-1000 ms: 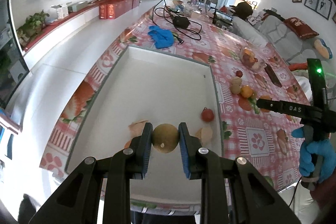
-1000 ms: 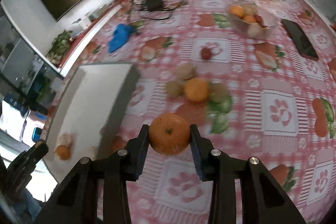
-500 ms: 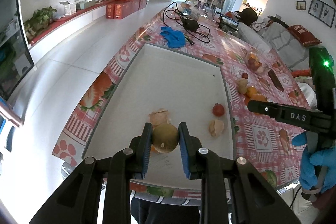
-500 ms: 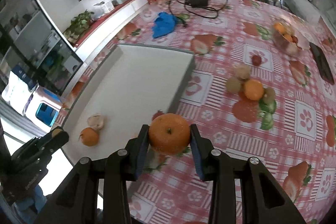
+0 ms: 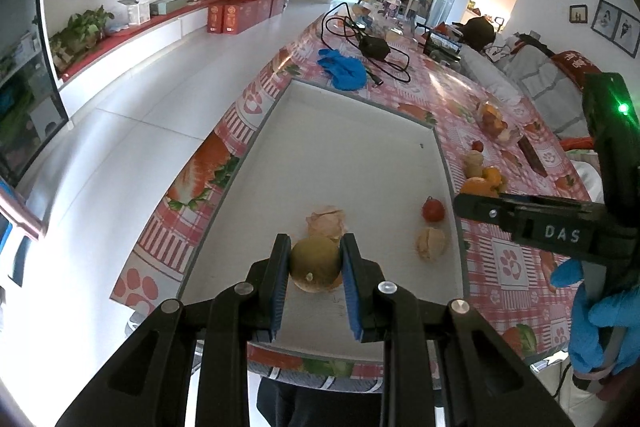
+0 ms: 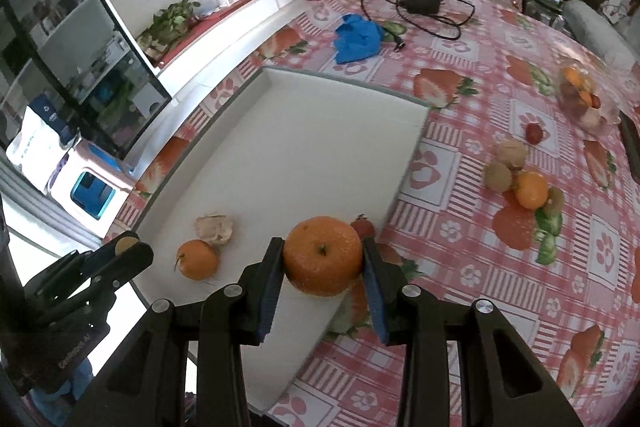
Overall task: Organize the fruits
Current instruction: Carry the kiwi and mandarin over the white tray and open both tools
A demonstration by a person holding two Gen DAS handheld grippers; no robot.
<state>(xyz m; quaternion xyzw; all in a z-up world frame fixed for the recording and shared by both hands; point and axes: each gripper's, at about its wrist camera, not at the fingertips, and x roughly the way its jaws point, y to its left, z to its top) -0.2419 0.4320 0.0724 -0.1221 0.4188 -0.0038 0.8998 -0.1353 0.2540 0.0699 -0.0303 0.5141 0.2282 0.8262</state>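
Observation:
My left gripper (image 5: 314, 261) is shut on a brown-green round fruit (image 5: 315, 263), held low over the near end of the white tray (image 5: 344, 131). My right gripper (image 6: 322, 265) is shut on an orange (image 6: 323, 261), above the tray's (image 6: 312, 131) near right edge. On the tray lie a small orange (image 6: 198, 259), a pale peeled fruit (image 6: 214, 227), a red fruit (image 5: 433, 209) and a tan fruit (image 5: 431, 243). Loose fruits (image 6: 520, 175) lie on the tablecloth to the right.
A clear bowl of fruit (image 6: 580, 97) stands at the far right. A blue glove (image 6: 358, 37) and a black cable with adapter (image 6: 418, 1) lie beyond the tray. The table's left edge drops to the white floor (image 5: 120, 131).
My left gripper has drawn back toward the tray's near end with its fruit. My right gripper has carried the orange left from the tablecloth to the tray's edge.

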